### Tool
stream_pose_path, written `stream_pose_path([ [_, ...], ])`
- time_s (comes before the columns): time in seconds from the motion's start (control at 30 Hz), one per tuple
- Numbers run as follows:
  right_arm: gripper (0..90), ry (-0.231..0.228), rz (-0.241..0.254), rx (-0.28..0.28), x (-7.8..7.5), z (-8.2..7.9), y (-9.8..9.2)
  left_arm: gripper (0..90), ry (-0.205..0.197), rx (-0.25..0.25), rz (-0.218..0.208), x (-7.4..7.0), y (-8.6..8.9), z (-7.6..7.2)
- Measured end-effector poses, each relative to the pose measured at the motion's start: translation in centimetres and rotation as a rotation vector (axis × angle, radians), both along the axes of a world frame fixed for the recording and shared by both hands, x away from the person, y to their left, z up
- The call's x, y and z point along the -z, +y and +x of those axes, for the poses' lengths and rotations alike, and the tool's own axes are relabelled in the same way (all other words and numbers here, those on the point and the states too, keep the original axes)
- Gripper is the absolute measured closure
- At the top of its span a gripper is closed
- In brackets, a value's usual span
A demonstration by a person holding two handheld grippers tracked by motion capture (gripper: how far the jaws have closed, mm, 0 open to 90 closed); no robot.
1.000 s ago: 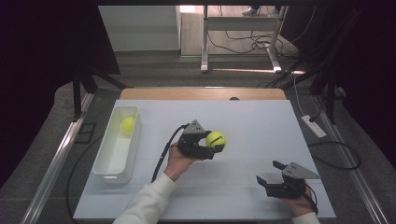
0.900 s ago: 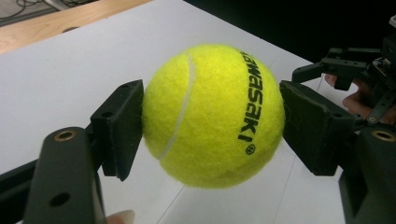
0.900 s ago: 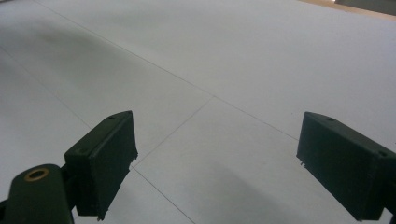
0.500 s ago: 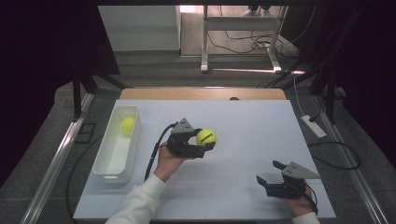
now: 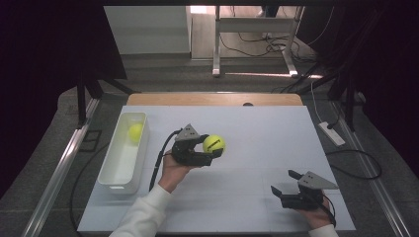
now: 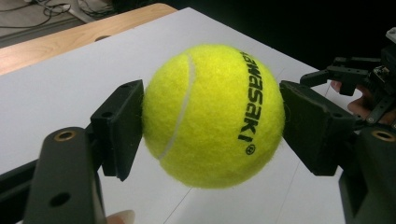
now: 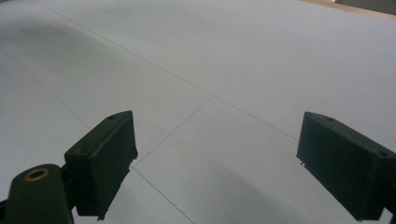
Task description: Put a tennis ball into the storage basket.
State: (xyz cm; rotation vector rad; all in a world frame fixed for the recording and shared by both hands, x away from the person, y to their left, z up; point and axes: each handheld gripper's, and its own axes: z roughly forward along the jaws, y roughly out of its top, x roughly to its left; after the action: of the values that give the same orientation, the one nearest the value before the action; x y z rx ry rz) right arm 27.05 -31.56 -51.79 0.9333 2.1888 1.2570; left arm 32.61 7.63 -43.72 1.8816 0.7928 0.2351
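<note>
**Ball in the left gripper, tub lying to the left of it**

The left gripper (image 5: 213, 154) is pinching a fuzzy yellow-green tennis ball (image 5: 214, 143) just left of the middle of the high view, above the white desk (image 5: 267, 138). In the left gripper view both black pads are pressing on the ball's (image 6: 213, 115) opposite sides, with the desk showing under it.

The long white plastic tub (image 5: 114, 175) is standing at the left of the frame, well apart from the held ball, its long axis running from the lower edge towards the top. A second yellow-green ball (image 5: 135, 132) is lying in its far end, so the near end is looking like the freer spot.

The right gripper (image 5: 285, 188) is resting at the lower right, its jaws spread with nothing between them, much farther from the tub. The delivery is therefore falling to the left hand, I judge, heading leftward across the frame.
</note>
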Motion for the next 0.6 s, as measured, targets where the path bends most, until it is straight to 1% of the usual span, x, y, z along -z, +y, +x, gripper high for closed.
stream_pose_path([
  [0.23, 11.7, 0.0, 0.0, 0.0, 0.0, 0.0, 0.0, 26.6, -0.005, -0.014, -0.008, -0.4, 0.9, -0.3],
  [0.47, 11.6, 0.001, 0.003, -0.003, 0.0, 0.0, 0.1, 26.7, -0.016, -0.045, -0.015, -0.9, 2.5, -0.7],
  [0.6, 11.7, 0.001, 0.004, -0.002, 0.0, 0.0, 0.1, 26.7, -0.02, -0.056, -0.016, -1.1, 3.0, -0.9],
])
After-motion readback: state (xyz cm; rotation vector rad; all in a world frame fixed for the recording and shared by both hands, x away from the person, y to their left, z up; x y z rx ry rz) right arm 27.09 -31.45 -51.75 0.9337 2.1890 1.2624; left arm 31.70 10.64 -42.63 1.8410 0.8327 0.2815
